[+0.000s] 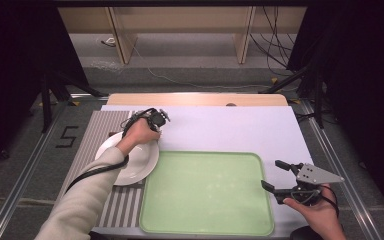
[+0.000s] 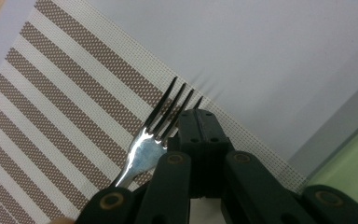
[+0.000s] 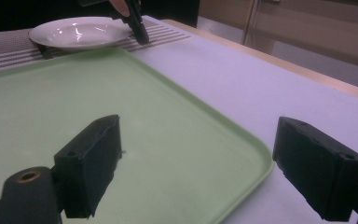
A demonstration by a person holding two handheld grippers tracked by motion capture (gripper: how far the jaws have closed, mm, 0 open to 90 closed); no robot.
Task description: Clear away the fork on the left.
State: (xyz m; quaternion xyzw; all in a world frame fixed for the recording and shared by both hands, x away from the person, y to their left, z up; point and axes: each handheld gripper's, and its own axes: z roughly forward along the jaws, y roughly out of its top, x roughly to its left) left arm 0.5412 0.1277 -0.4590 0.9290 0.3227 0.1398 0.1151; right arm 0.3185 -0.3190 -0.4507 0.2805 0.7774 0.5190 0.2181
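Four slim tines (shiny steel) on fork (image 2: 145,148).

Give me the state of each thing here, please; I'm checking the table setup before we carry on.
Left gripper: shut, tips down on the striped placemat, the fork beside its jaws.
Right gripper: open, nothing between its jaws, over the tray's corner.
Fork: lying on the placemat, tines up.
Plate: upright, empty, on the placemat.
Green tray: flat, empty.
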